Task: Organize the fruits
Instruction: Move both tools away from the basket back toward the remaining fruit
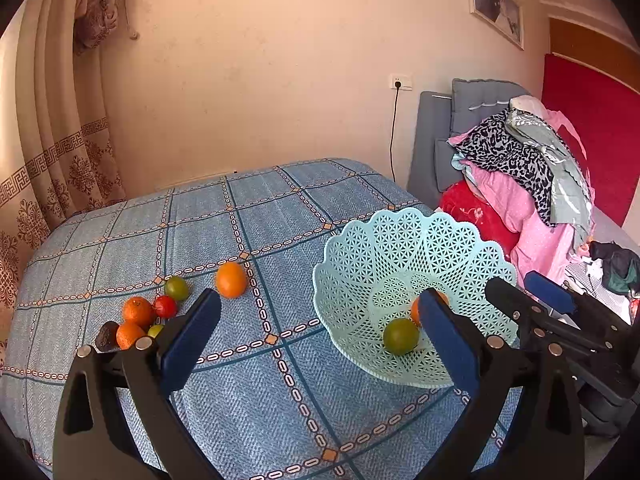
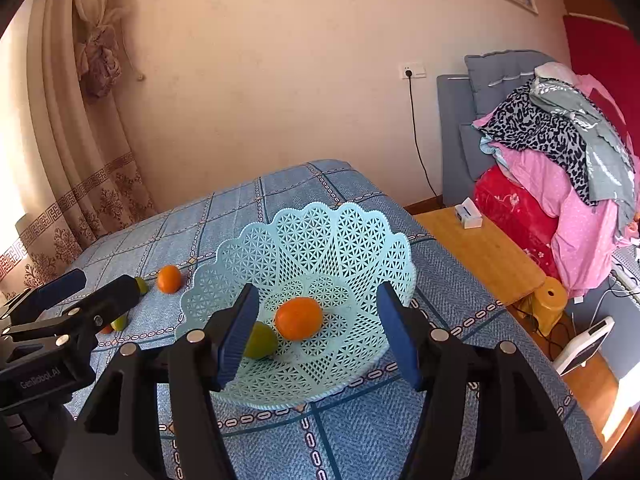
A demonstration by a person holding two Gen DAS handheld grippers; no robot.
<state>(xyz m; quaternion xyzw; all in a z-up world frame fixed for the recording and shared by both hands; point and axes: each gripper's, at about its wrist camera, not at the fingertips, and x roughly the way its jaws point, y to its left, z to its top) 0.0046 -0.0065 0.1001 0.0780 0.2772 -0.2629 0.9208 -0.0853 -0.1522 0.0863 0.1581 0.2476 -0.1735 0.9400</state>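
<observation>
We hold both grippers, left (image 1: 320,344) and right (image 2: 316,336), spread wide, empty. Basket (image 2: 360,232) holds two fruits (tilted wall); a dropped orange (image 1: 231,279) may roll out.

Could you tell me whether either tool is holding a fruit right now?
No, neither: the left tool and the right tool are both open and empty.

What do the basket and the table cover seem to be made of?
Basket: likely moulded plastic, pale mint, slightly glossy; its walls are an even lattice with a scalloped rim. Table cover: woven cloth, matte blue; a fine herringbone texture shows, and it drapes over the edges.
</observation>
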